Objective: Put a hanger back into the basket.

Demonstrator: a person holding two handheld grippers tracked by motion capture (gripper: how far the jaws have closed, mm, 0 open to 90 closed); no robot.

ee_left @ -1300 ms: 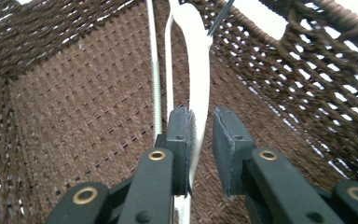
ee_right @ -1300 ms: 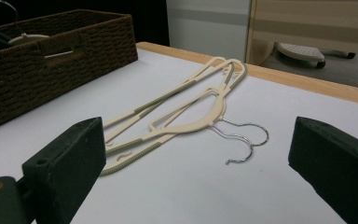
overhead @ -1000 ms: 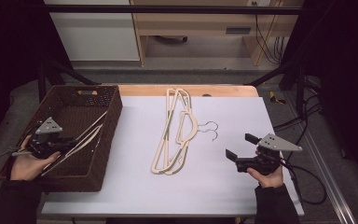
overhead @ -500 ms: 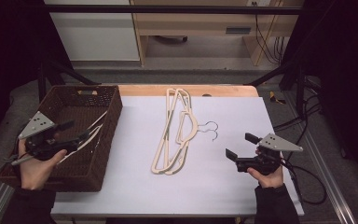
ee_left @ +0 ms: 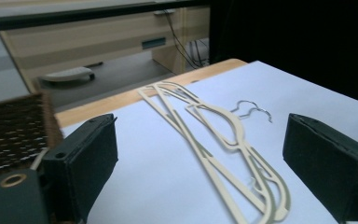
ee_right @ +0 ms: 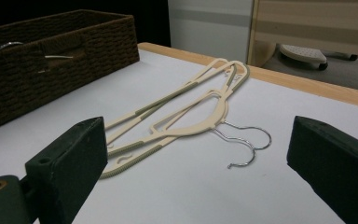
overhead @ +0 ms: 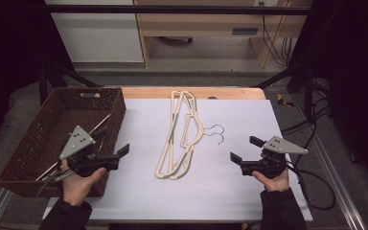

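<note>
Two cream plastic hangers (overhead: 179, 139) with wire hooks lie stacked on the white table top; they also appear as the hangers (ee_left: 214, 135) and the hangers (ee_right: 186, 116). A brown wicker basket (overhead: 120, 110) stands at the left with another cream hanger (overhead: 103, 120) lying slantwise in it. My left gripper (overhead: 112, 141) hovers over the basket's near right rim and points toward the stacked hangers. Its jaws have just been opening and nothing is between them (ee_left: 200, 168). My right gripper (overhead: 243, 148) rests open and empty to the right of the hangers (ee_right: 205, 172).
The basket (ee_right: 51, 51) takes up the table's left end. A wooden table edge (overhead: 230, 92) runs along the back, with a wooden desk (overhead: 196, 28) and a white cabinet (overhead: 96, 33) beyond. Cables (overhead: 311, 182) trail at the right, and a metal rail (overhead: 338, 177) borders that side.
My left gripper has come out of the basket, moved right toward the table's middle and opened its jaws. The hanger stays in the basket. The right gripper has not moved.
</note>
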